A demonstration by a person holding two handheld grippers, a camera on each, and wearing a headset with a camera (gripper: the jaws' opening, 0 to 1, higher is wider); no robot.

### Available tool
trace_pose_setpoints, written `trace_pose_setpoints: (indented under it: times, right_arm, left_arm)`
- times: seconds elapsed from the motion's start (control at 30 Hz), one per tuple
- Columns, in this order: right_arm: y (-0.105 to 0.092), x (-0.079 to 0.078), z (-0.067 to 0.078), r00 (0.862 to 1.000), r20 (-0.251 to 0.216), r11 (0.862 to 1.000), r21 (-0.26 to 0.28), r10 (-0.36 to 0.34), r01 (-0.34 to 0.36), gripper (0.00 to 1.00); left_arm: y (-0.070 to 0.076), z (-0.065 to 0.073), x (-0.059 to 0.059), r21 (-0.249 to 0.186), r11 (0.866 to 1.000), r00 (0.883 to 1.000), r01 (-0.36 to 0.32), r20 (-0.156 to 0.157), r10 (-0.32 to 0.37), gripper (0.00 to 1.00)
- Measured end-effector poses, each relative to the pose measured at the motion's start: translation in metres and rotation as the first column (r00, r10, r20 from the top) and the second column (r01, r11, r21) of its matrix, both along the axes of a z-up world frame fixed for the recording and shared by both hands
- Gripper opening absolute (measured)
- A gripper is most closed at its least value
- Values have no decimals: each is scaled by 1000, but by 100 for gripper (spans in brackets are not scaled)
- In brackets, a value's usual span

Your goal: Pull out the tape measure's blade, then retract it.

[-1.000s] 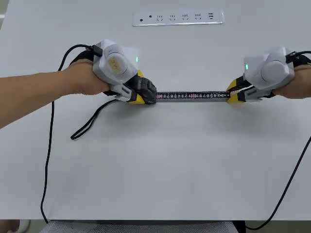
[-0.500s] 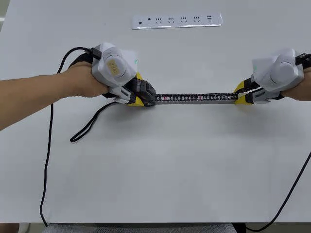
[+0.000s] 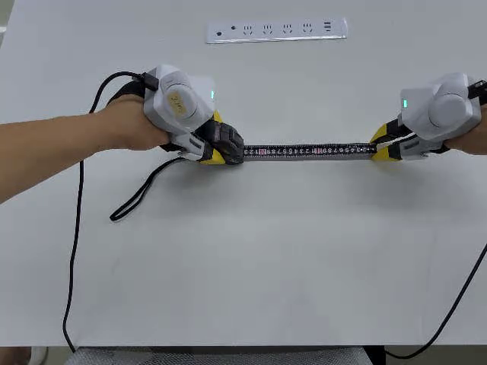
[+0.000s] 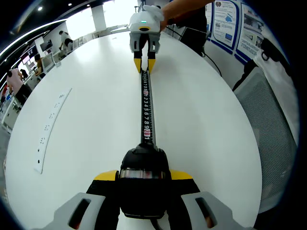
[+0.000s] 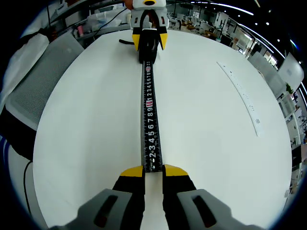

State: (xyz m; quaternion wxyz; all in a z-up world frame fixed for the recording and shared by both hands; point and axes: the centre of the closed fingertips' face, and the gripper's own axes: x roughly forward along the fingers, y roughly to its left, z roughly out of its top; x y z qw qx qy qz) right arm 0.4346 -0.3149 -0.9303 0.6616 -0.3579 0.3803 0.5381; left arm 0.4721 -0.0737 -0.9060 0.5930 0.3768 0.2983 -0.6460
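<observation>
The black tape measure case (image 3: 223, 142) (image 4: 144, 179) rests on the white table, with my left gripper (image 3: 213, 147) (image 4: 144, 175) shut on it. Its dark numbered blade (image 3: 308, 150) (image 4: 146, 108) (image 5: 150, 112) runs straight out to the right, low over the table. My right gripper (image 3: 383, 146) (image 5: 153, 171) is shut on the blade's end. In the right gripper view the case (image 5: 148, 44) sits far off between the left gripper's yellow fingers. A black wrist strap (image 3: 141, 192) trails from the case toward the left front.
A white power strip (image 3: 275, 30) lies at the table's far edge. Black cables (image 3: 76, 228) hang from both grippers, one over the left front edge, one (image 3: 456, 293) at the right. A grey chair (image 4: 268, 139) stands by the table.
My right gripper has moved further right with the blade's end, so more blade is out. The left gripper and the case have stayed where they were.
</observation>
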Motion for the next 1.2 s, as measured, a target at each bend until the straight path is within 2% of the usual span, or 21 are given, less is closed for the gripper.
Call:
trace_pose_setpoints:
  times: [0.27, 0.3, 0.53, 0.8, 1.2]
  right_arm:
    - [1, 0, -1, 1000, -4, 1000, -2, 4, -4, 13]
    - [2, -1, -2, 1000, -10, 1000, -19, 23, -24, 14]
    - [3, -1, -2, 999, -11, 998, -40, 48, -48, 14]
    - [4, -2, -3, 999, -17, 996, -70, 49, -50, 16]
    - [6, 0, -3, 999, -11, 995, -87, 37, -38, 19]
  left_arm:
    - [0, 0, 0, 0, 1000, 1000, 1, 1, -1, 36]
    - [-1, 0, 0, -4, 1000, 1000, 1, 8, -1, 36]
    - [-1, -1, -1, -5, 1000, 1000, 6, 8, -6, 36]
    - [-1, -1, -1, -4, 1000, 1000, 9, 9, -9, 37]
    - [-1, -1, -1, -14, 1000, 1000, -6, 17, 6, 38]
